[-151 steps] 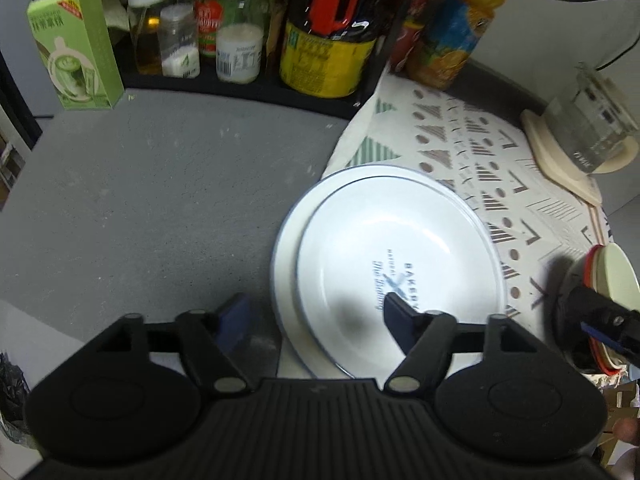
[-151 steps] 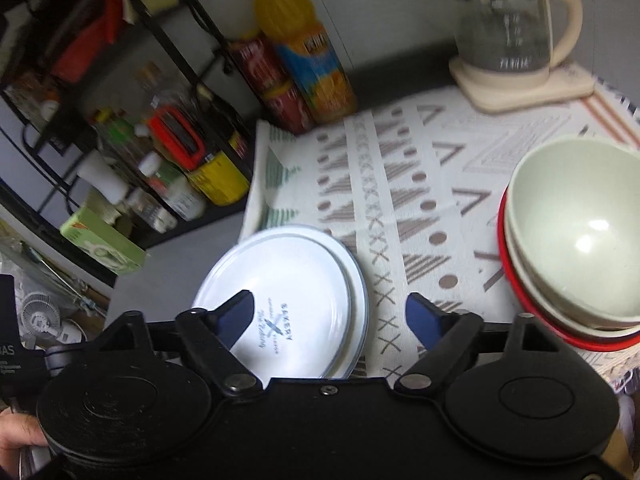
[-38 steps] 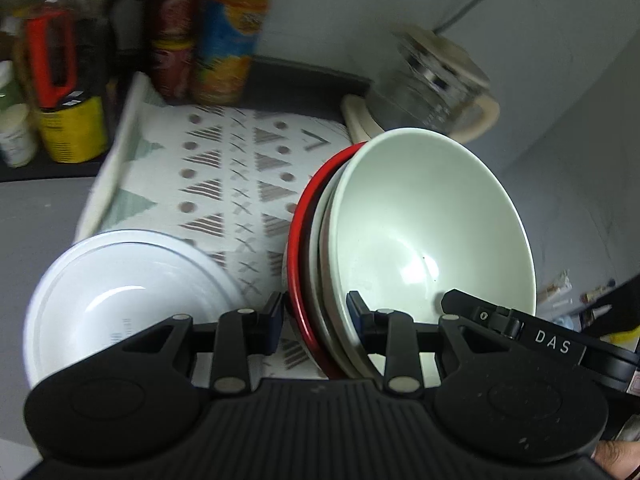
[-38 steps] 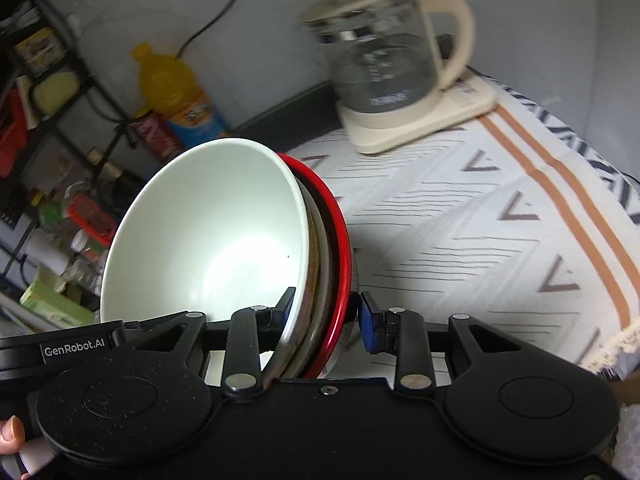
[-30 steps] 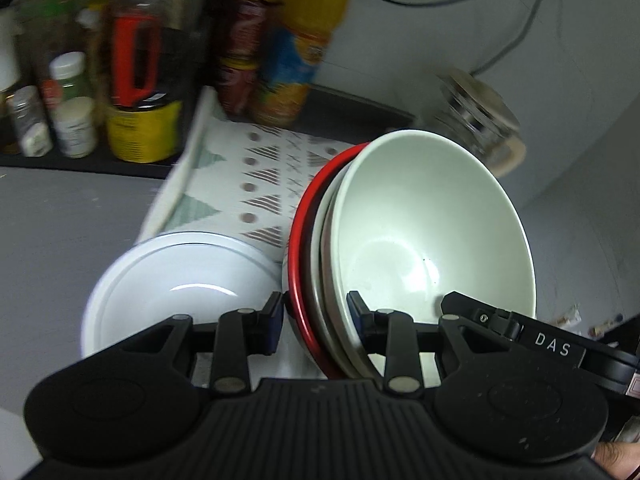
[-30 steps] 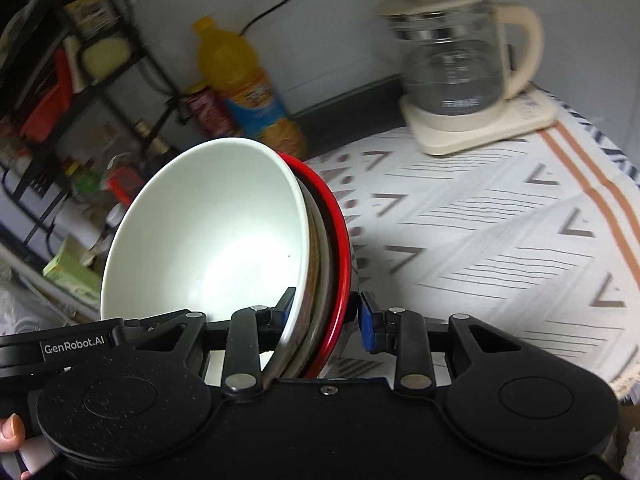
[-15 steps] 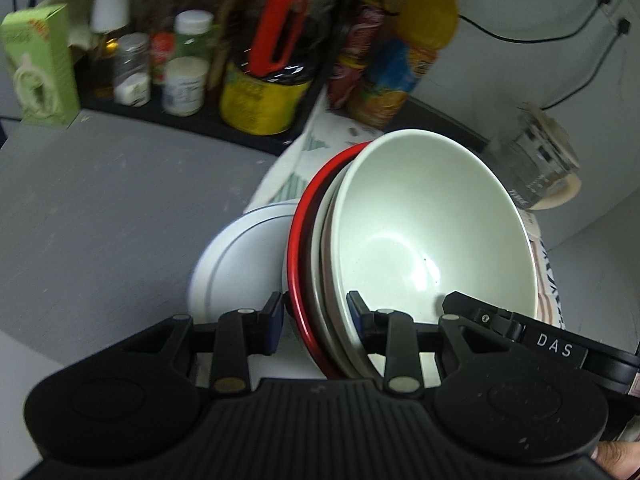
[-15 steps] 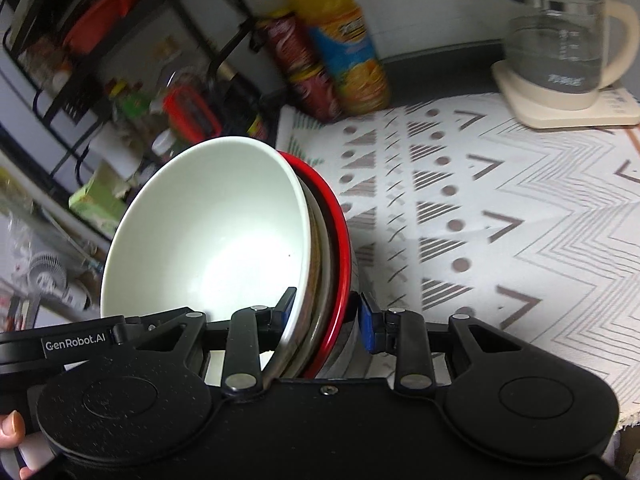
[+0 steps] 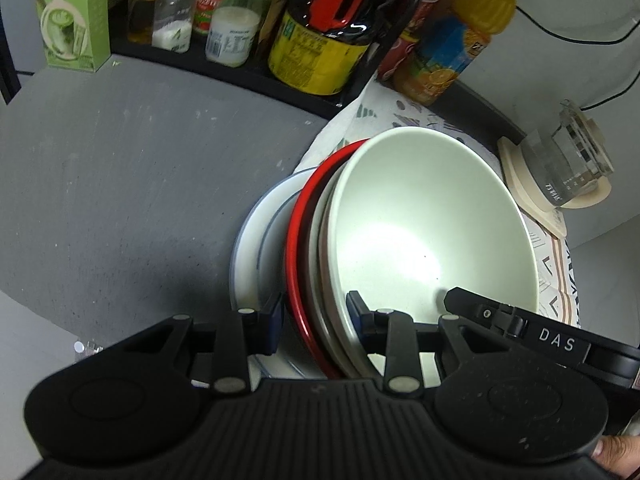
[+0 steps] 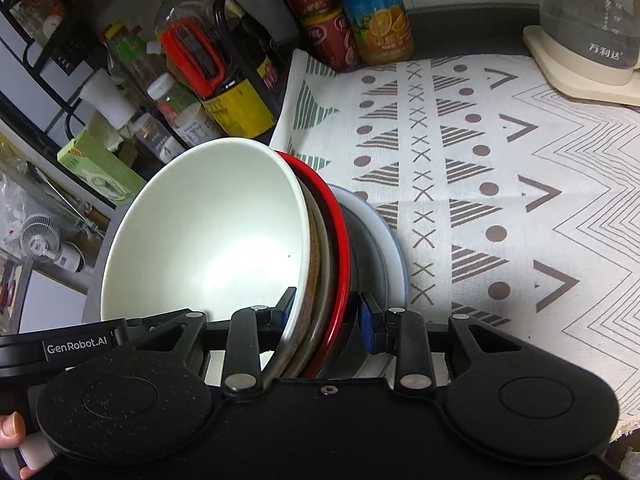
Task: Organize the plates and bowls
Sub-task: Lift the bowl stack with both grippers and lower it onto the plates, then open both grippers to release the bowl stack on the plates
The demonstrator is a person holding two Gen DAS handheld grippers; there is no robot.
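A nested stack of bowls, pale green bowl on top and a red-rimmed one outermost, is held in the air from two opposite sides. My left gripper is shut on its near rim. My right gripper is shut on the opposite rim. Directly under the stack lie the white plates, mostly hidden by it. How far the stack hangs above the plates cannot be told.
A patterned cloth covers the counter's right part, with a glass kettle on its base at the far end. A black rack of bottles and jars lines the back. Grey counter stretches left.
Both grippers have carried the bowl stack leftward from the cloth's kettle side to above the white plates. Five seconds ago both were open and the stack stood on the cloth.
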